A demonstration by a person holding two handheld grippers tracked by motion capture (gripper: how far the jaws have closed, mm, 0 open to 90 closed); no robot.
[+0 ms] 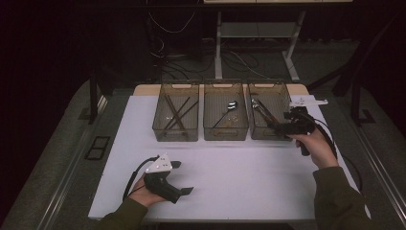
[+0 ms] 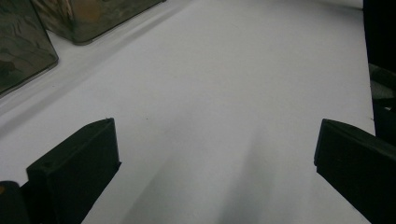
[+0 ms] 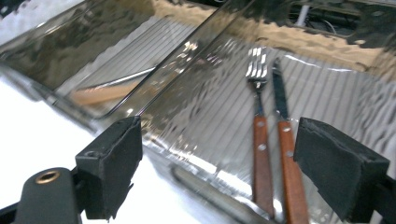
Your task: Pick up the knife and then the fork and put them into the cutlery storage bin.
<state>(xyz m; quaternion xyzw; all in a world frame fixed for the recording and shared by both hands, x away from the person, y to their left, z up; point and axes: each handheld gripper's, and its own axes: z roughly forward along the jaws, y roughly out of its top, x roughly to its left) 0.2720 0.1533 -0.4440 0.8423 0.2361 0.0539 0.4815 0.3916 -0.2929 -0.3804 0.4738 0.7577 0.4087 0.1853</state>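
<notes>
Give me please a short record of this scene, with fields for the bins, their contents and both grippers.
surface: white table
left bin: chopsticks
middle bin: spoon
right bin: fork and knife, wooden handles, side by side
left gripper: open, holds nothing, low over the table
right gripper: open, holds nothing, at the right bin's near edge
</notes>
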